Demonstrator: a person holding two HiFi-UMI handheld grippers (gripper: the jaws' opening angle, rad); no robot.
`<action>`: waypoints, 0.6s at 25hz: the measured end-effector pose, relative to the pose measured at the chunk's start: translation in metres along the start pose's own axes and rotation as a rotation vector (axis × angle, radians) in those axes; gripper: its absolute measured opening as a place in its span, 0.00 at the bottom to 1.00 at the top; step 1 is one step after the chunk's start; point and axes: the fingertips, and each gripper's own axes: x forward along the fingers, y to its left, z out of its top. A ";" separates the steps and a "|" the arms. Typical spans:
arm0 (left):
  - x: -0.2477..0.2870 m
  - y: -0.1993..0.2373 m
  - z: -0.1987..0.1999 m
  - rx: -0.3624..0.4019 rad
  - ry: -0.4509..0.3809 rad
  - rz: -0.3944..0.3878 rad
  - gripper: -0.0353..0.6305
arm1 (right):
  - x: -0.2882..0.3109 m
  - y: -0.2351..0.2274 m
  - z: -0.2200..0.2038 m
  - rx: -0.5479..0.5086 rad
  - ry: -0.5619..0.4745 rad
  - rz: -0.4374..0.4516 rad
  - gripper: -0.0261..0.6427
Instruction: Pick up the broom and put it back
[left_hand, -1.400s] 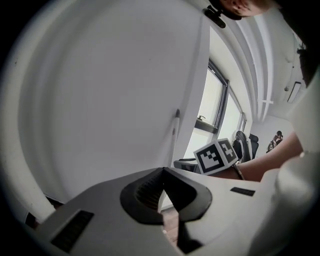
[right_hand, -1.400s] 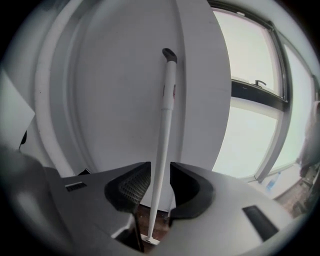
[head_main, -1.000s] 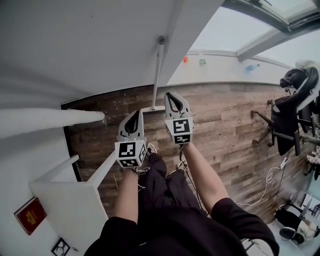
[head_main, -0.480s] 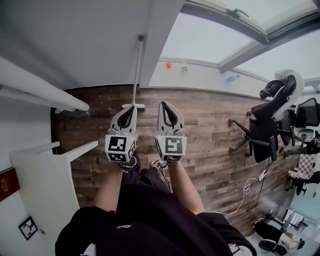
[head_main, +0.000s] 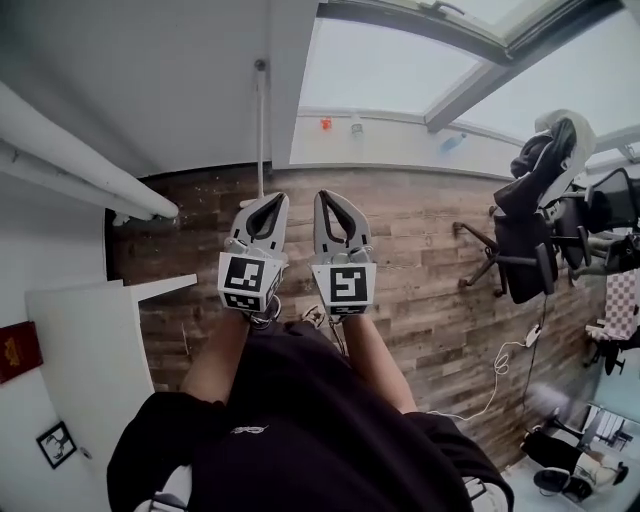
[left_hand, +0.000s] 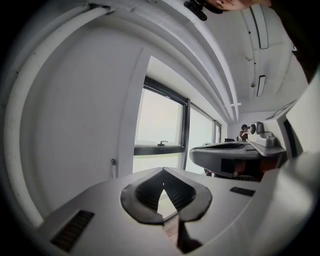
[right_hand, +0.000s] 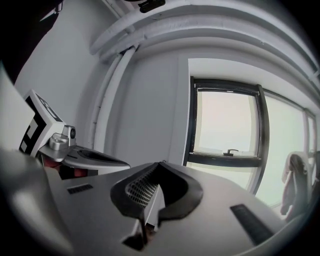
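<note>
Seemingly finished | head view: thin grey long-handled broom (head_main: 259, 130) stands upright against white wall (head_main: 150, 80), apart from left gripper (head_main: 276, 200) and right gripper (head_main: 324, 196) | left gripper view: jaws pressed together, empty | right gripper view: jaws likewise together, empty; nothing seems left

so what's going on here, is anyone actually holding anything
A person stands on the wood floor with a claw in each hand, held side by side out in front. The left claw and the right claw are both shut, with nothing between their jaws. A thin white pole, probably the broom, stands against the wall just ahead, and neither claw touches it. It looks as if the broom is already put back.
</note>
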 end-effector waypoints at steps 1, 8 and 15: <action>0.000 -0.004 0.003 -0.001 -0.005 -0.001 0.05 | -0.002 0.000 0.003 -0.015 -0.001 0.006 0.07; -0.008 -0.032 0.009 0.042 -0.012 -0.002 0.05 | -0.025 -0.012 0.008 -0.011 -0.047 -0.006 0.07; -0.017 -0.037 0.002 0.036 0.012 0.014 0.05 | -0.031 -0.012 0.011 0.005 -0.048 0.000 0.07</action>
